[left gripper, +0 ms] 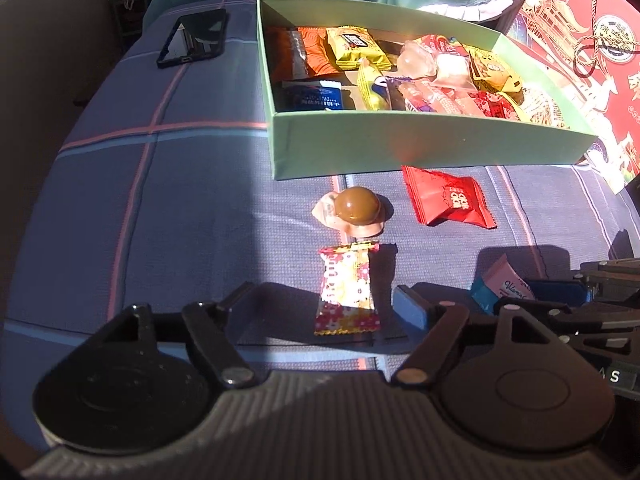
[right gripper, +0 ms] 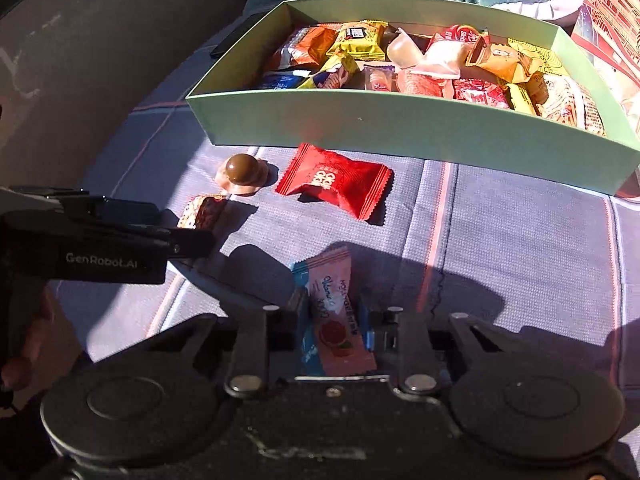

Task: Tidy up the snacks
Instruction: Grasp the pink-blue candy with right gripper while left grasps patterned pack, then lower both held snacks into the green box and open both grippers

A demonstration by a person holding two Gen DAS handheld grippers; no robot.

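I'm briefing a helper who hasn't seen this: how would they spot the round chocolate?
Start at the green box of snacks on the plaid cloth. Just before its near wall lie loose sweets; the chocolate is left of the red packet. It alone is a shiny brown dome in clear wrap, not a flat printed packet.

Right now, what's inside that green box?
The green box holds a heap of wrapped snacks: yellow packets, an orange one, red ones, clear jelly cups. Whatever lies beneath the top layer is covered.
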